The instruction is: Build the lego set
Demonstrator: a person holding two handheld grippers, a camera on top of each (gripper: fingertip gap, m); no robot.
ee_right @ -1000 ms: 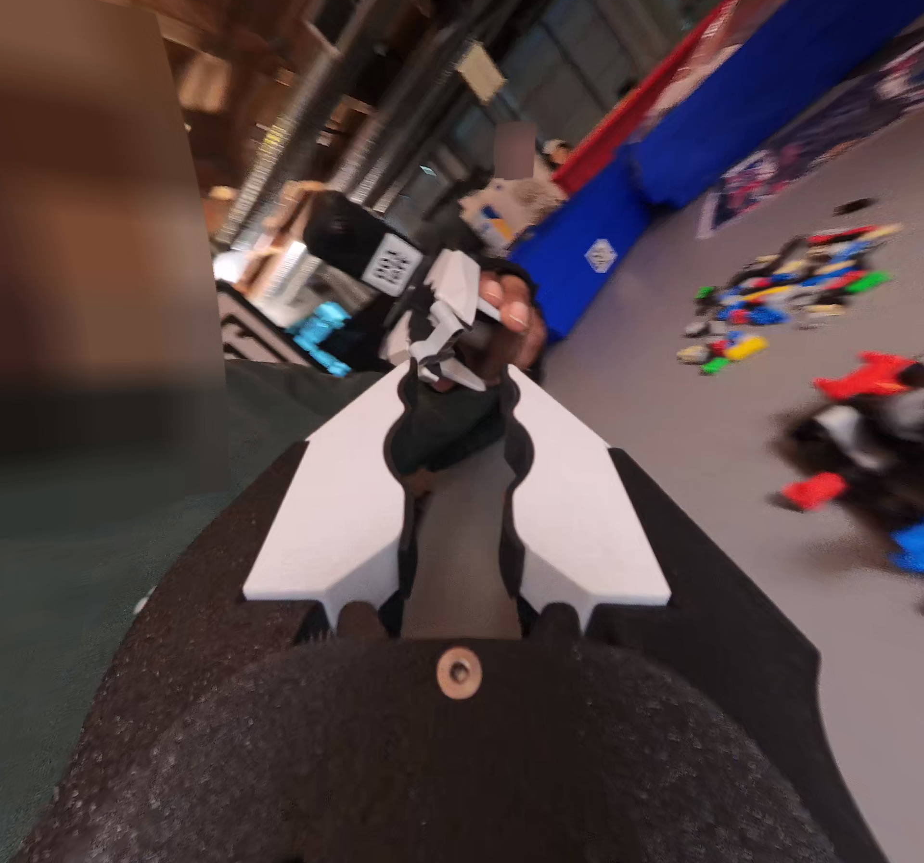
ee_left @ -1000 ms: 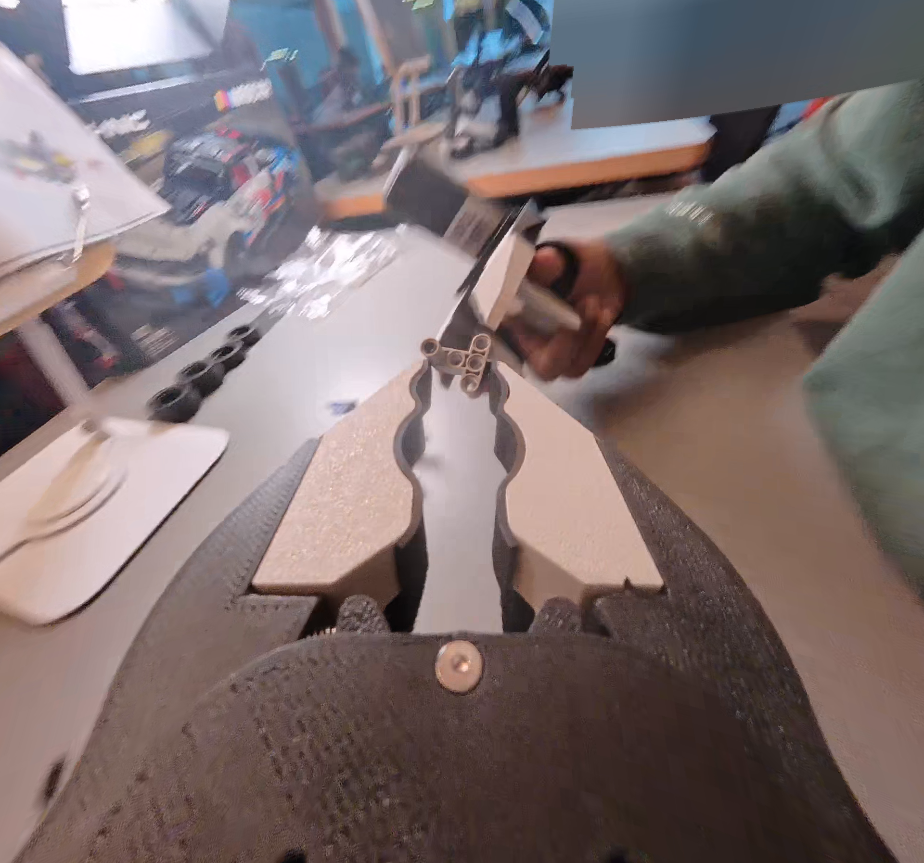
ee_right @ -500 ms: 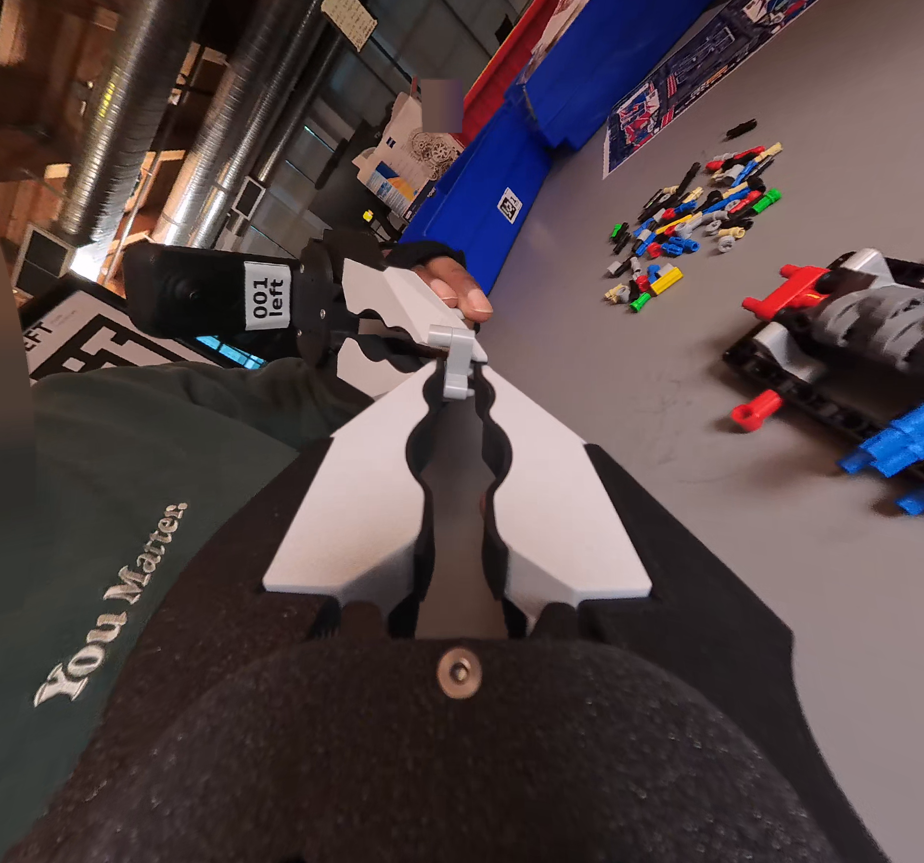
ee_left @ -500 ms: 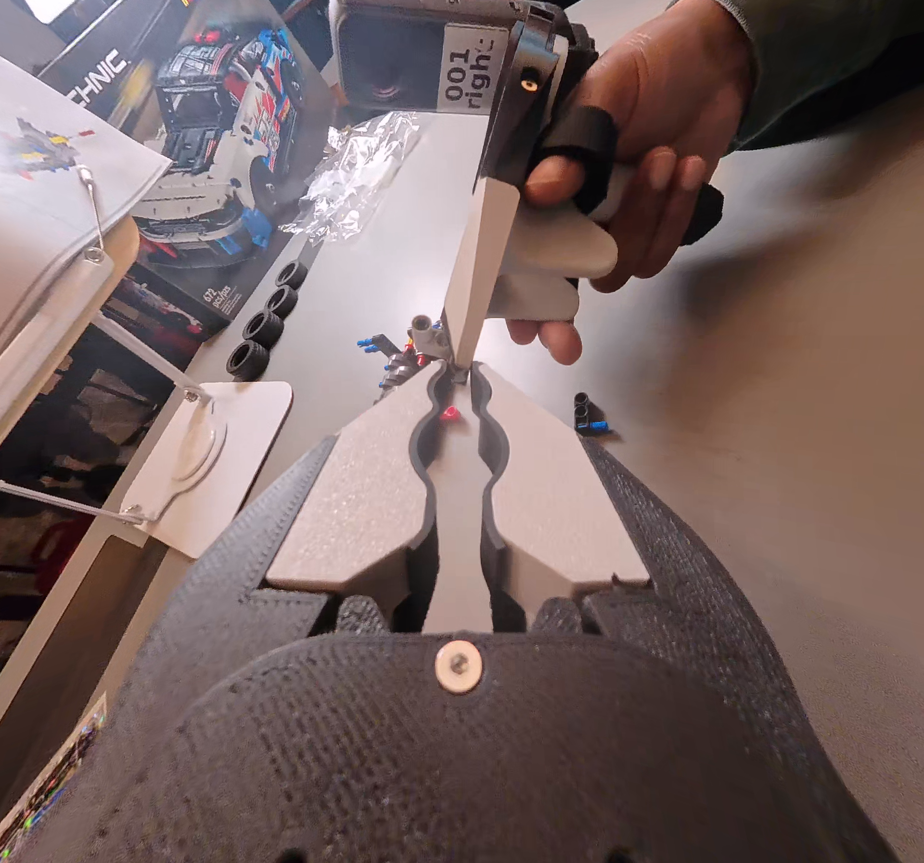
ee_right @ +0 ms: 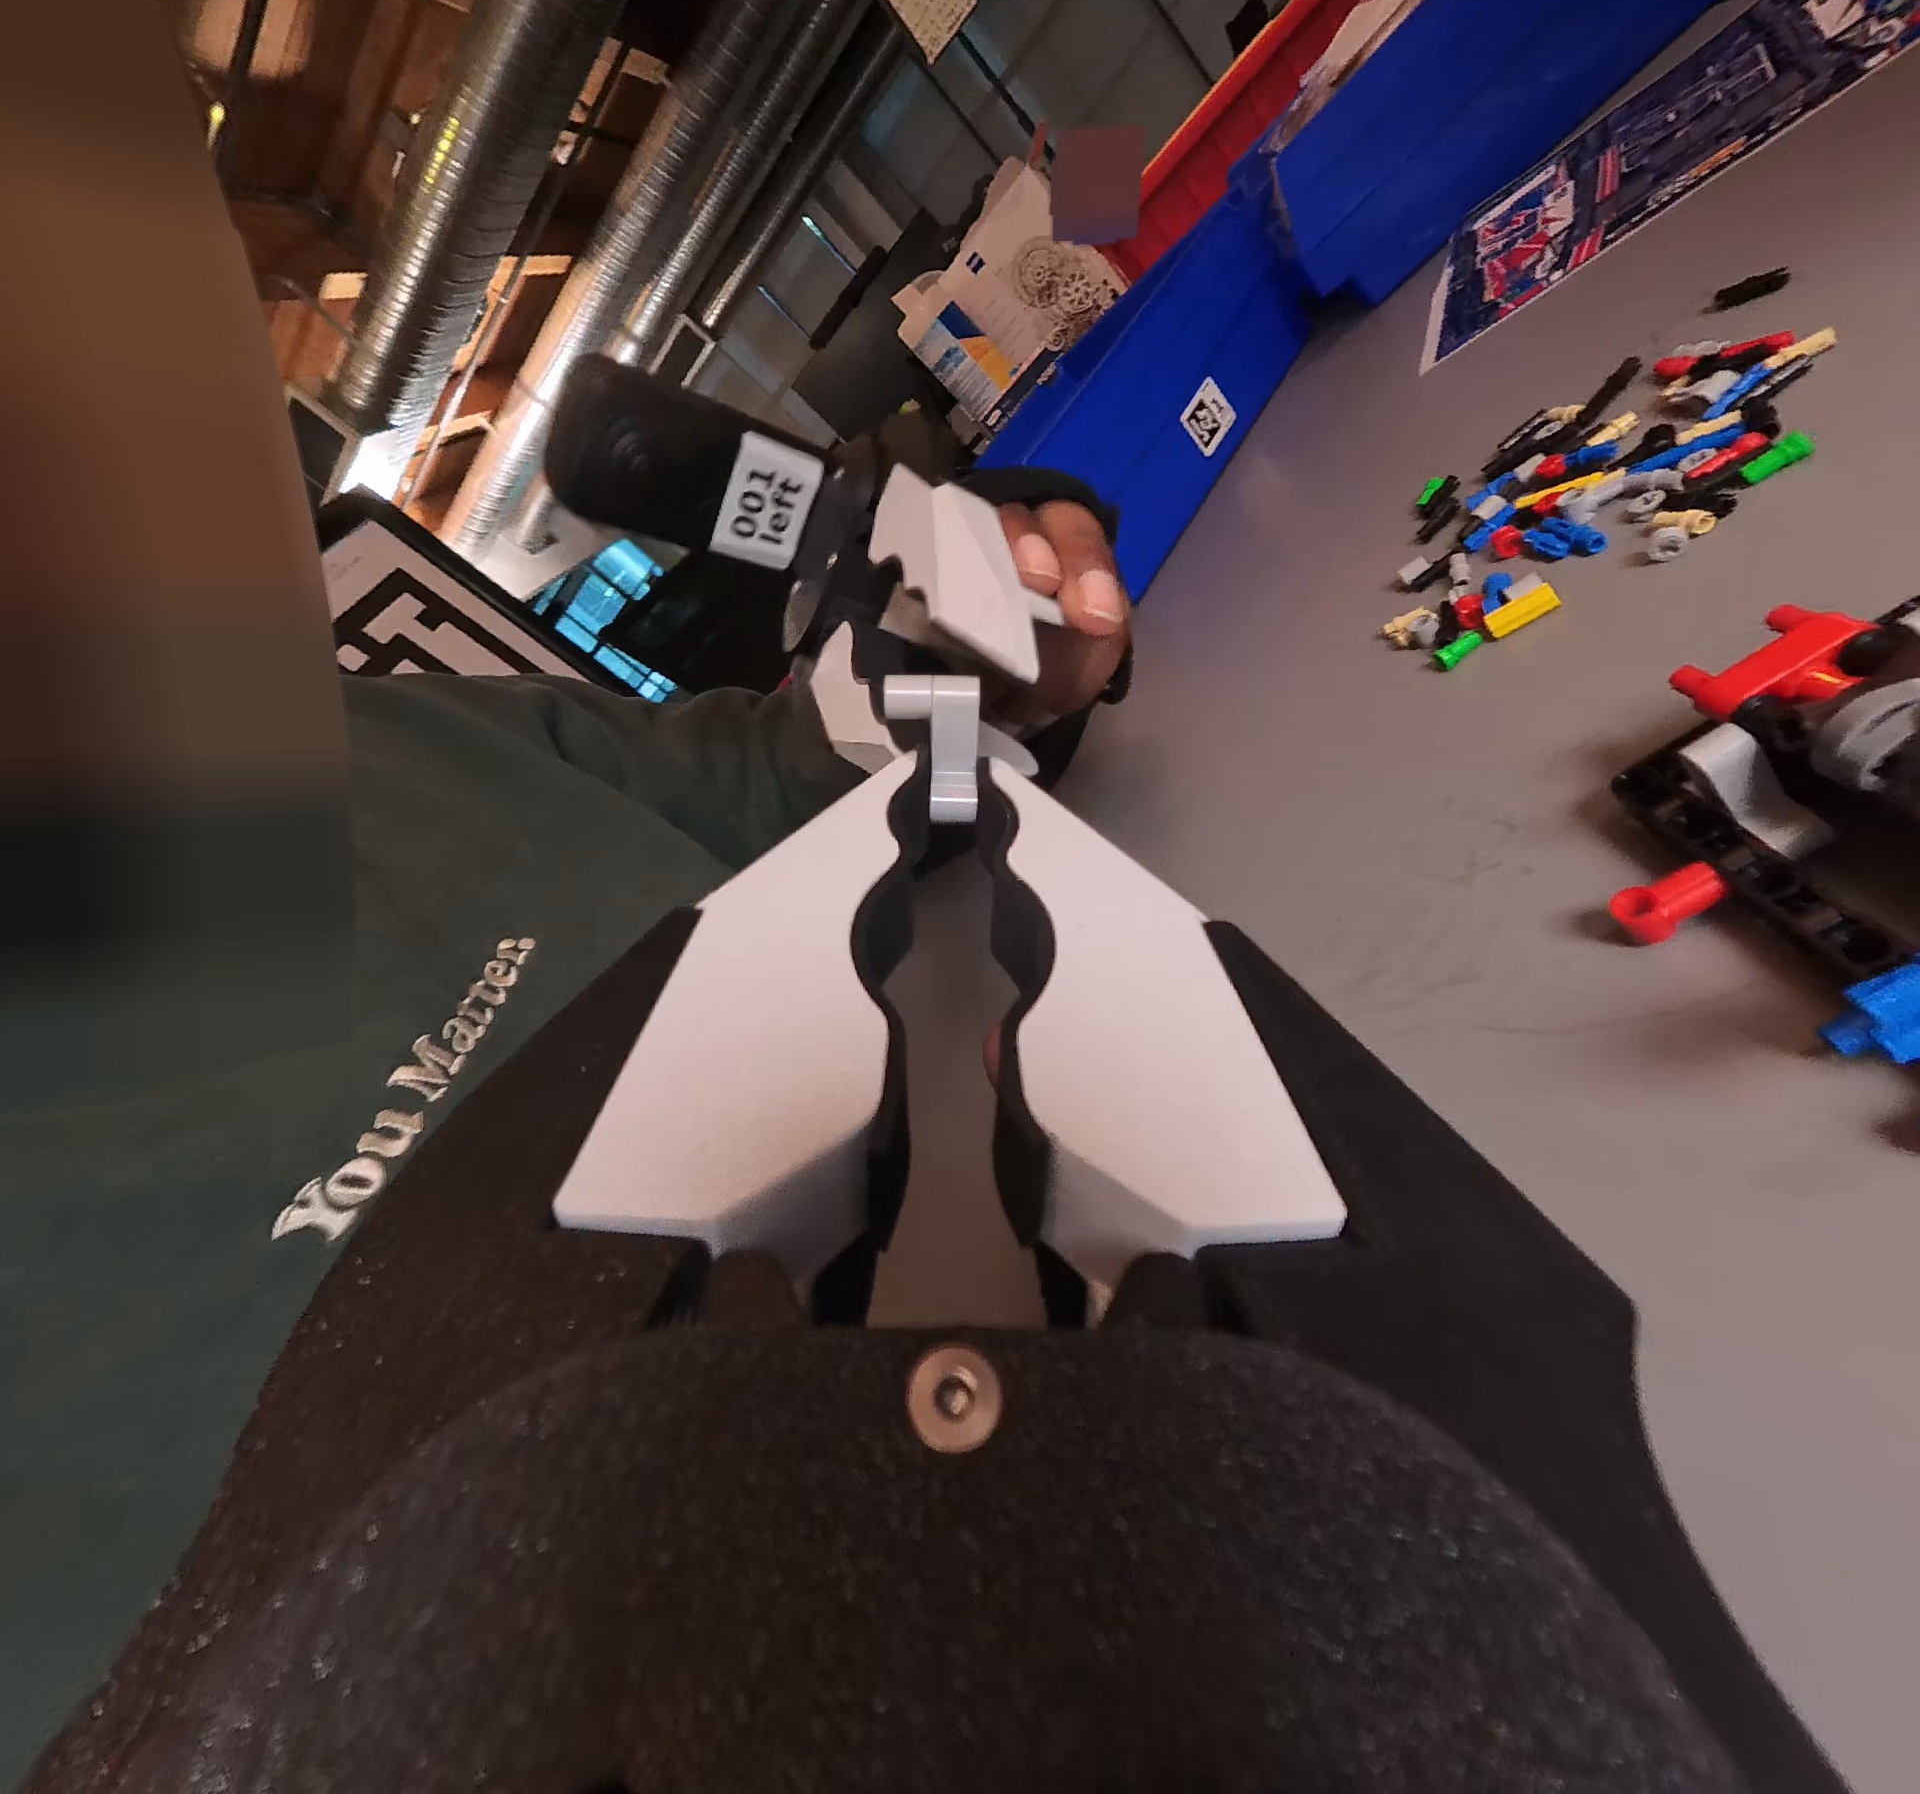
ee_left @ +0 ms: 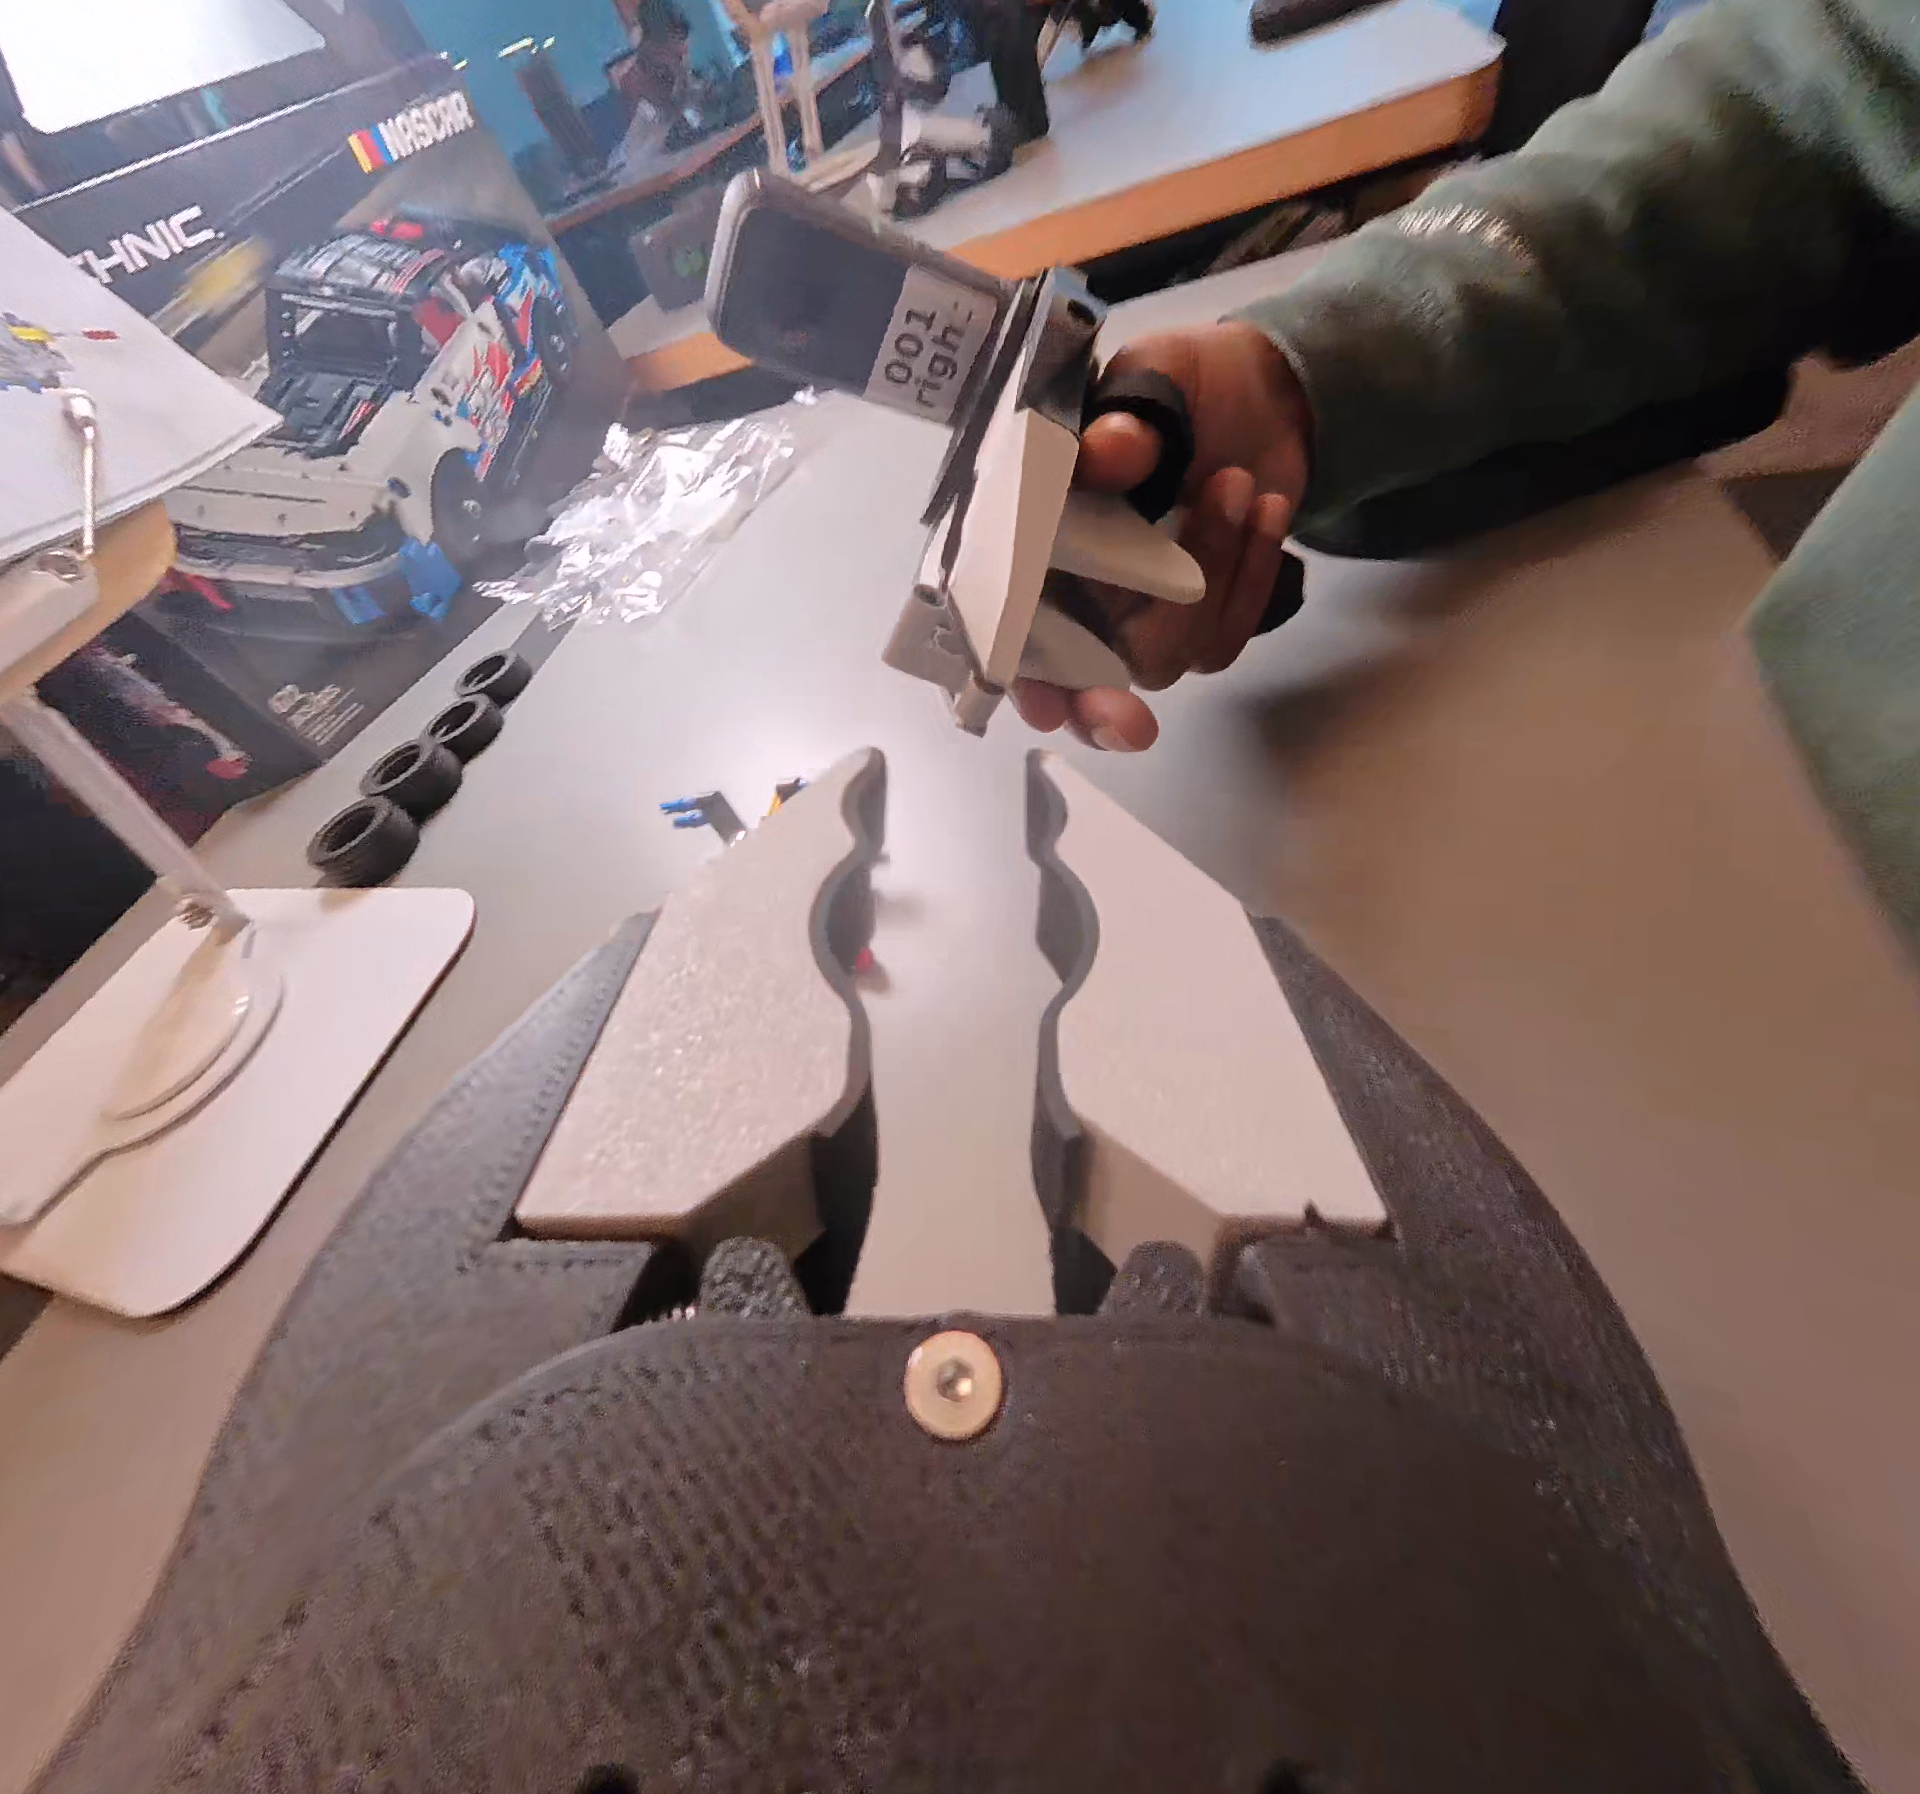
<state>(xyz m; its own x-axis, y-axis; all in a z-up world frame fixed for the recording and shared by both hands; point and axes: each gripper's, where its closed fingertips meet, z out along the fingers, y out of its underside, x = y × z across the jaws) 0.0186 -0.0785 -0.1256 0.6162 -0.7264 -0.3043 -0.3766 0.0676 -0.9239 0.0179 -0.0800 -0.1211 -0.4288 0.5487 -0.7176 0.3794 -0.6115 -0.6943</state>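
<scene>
1. Right tool (ee_right: 951, 788): we hold it nearly closed, its tips pinching a small light-grey lego connector (ee_right: 940, 742), lifted clear of the surface (ee_right: 1351, 809).
2. Left tool (ee_left: 956, 788): fingers spread well apart, nothing between them, hovering above the surface with a tiny red piece (ee_left: 864, 960) lying below the gap.
3. Just beyond the left tool: a few small blue-tipped pins (ee_left: 691, 802) on the surface; to one side, four black tyres (ee_left: 421, 773) in a row beside a white stand base (ee_left: 343, 996).
4. Mid-field, right view: the part-built model (ee_right: 1787, 809), black frame with red, grey and blue parts, and a loose red piece (ee_right: 1662, 903) just beside it.
5. Farther: a scatter of mixed coloured pieces (ee_right: 1590, 497); crumpled clear bags (ee_left: 655, 518); the set's box (ee_left: 312, 342).
6. Step in hand, as we judge it: the grey connector is carried between the tools, seemingly handed to the right one. Next move calls for bringing it to the model and aligning its holes before pressing; the build is far from complete.
</scene>
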